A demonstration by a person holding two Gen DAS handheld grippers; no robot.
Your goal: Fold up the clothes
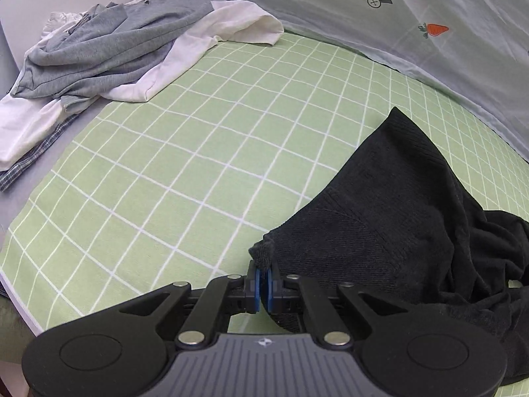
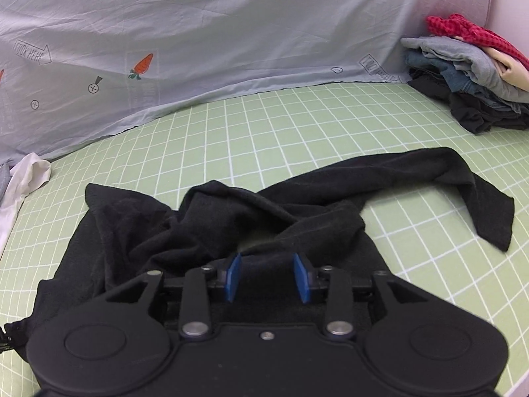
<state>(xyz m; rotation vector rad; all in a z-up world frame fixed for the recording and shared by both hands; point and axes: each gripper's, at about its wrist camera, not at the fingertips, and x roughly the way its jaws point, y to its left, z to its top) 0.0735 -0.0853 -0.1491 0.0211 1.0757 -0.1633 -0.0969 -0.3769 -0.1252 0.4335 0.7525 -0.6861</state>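
Note:
A black knit garment (image 1: 390, 218) lies crumpled on the green checked sheet (image 1: 185, 172). My left gripper (image 1: 263, 274) is shut on a corner of its hem, which sticks up between the blue pads. In the right wrist view the same black garment (image 2: 231, 221) spreads across the sheet (image 2: 297, 125), one sleeve (image 2: 463, 192) stretched out to the right. My right gripper (image 2: 268, 276) hovers over the garment's near part with its blue pads apart and nothing pinched between them.
A loose heap of grey and white clothes (image 1: 99, 53) lies at the far left. A stack of folded clothes (image 2: 469, 76) with a red checked piece on top sits at the far right. A pale blue printed sheet (image 2: 198, 49) rises behind as a backdrop.

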